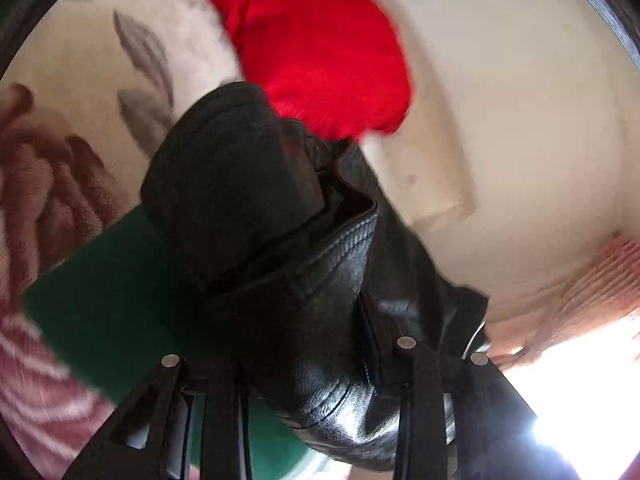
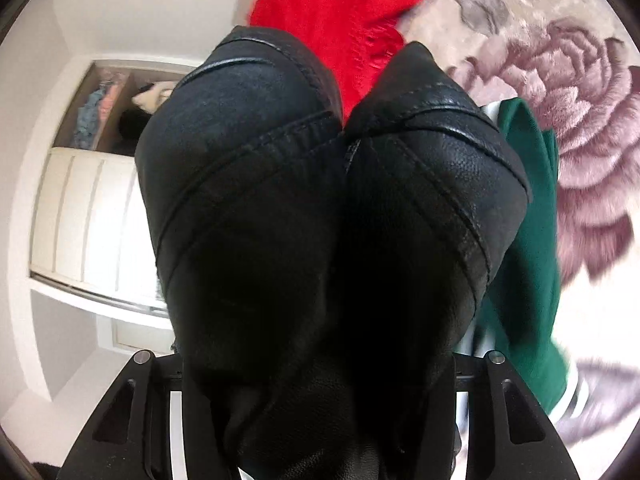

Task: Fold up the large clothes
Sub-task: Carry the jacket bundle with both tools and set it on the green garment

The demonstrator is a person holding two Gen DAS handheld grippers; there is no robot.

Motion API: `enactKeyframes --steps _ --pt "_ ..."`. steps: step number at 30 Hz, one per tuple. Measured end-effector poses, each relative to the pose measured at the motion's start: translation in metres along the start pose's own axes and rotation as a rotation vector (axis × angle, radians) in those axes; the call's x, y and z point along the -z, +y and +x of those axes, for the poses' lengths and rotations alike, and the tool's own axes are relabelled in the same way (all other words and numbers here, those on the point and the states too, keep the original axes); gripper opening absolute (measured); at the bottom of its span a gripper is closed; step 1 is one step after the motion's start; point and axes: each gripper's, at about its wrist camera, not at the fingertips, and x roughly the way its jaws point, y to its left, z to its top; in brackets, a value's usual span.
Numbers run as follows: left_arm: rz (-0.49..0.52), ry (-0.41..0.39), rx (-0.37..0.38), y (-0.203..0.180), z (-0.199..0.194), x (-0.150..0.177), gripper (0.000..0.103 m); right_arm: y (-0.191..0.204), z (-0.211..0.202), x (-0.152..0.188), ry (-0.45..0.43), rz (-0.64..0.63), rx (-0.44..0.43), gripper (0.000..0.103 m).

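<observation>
Between both grippers' jaws, bunched black leather jacket [image 2: 328, 208], gripped.

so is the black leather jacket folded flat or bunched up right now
Bunched up, not folded flat: the black leather jacket bulges in thick lumps from the right gripper, and crumpled from the left gripper.

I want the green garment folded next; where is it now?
The green garment lies on the floral blanket, right of the black leather jacket in the right wrist view, below the red garment.

My right gripper [image 2: 320, 412] grips bunched black jacket [image 2: 320, 200], filling view. Behind: red cloth [image 2: 332, 20], green top [image 2: 528, 220], rose blanket [image 2: 580, 100]; shelves [image 2: 92, 184] left.
</observation>
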Motion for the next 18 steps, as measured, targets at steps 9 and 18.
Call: enactKeyframes --steps 9,18 --pt "0.167 0.335 -0.081 -0.001 0.024 -0.009 0.048 -0.102 0.017 0.036 -0.055 0.153 0.104 0.076" --pt "0.285 0.394 -0.235 -0.029 -0.001 -0.005 0.088 -0.032 0.007 0.068 -0.094 0.168 0.341 0.103"
